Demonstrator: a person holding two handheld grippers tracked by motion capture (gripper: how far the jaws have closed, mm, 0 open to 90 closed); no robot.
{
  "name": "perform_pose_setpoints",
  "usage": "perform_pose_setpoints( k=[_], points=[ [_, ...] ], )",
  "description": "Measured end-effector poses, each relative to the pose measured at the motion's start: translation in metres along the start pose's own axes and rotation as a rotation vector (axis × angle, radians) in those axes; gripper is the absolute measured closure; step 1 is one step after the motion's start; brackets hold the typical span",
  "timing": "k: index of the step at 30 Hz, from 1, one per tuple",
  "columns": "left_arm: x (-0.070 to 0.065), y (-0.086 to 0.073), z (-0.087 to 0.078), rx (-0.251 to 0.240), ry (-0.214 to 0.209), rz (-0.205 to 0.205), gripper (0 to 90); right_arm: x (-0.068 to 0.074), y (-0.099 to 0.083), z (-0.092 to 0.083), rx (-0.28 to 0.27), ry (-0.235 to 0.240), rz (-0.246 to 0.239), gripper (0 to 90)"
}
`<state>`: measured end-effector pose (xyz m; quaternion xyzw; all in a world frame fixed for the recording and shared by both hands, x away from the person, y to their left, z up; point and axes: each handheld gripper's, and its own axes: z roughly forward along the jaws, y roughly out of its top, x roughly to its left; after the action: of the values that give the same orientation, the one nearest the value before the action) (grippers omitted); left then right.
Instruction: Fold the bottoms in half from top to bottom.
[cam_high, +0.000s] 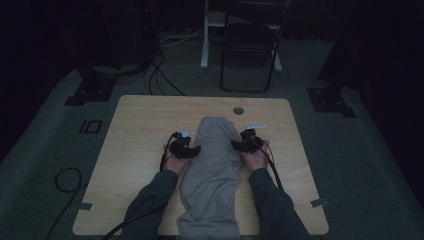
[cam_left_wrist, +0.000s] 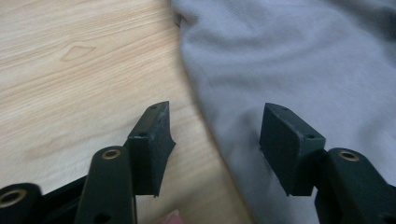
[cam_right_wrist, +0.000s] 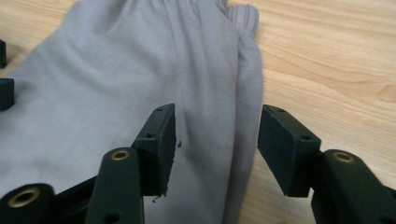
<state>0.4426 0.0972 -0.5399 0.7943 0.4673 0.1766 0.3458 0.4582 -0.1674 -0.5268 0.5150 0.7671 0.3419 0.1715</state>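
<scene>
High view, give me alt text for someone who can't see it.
A grey garment lies lengthwise down the middle of a wooden table, with a person's left gripper and right gripper at its two edges, jaws open. Beyond the table, a dim room holds a dark folding chair and floor cables.

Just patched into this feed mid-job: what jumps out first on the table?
A grey garment lies lengthwise down the middle of the wooden table, its near end hanging over the near edge. The left gripper and right gripper flank it at mid-length, one at each side edge. Both have open jaws, with the fabric's edge running between them but not pinched.
</scene>
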Motion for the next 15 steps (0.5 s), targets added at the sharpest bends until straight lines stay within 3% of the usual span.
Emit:
perform_pose_setpoints(
  k=[4,8,12,15],
  points=[
    [-0.004,0.005,0.005,0.005,0.004,0.016,41.5,0.002,0.0,0.011,0.036,-0.008,0.008,44.6],
    [-0.006,0.008,0.009,0.01,0.011,0.035,42.7,0.007,-0.002,0.013,0.025,-0.049,-0.04,48.4],
    [-0.007,0.011,0.01,0.02,0.01,0.037,46.7,0.005,-0.001,0.014,0.016,-0.056,-0.035,54.1],
    [-0.007,0.011,0.01,0.024,0.011,0.036,46.8,0.005,0.001,0.014,0.031,-0.078,-0.019,46.7]
  ],
)
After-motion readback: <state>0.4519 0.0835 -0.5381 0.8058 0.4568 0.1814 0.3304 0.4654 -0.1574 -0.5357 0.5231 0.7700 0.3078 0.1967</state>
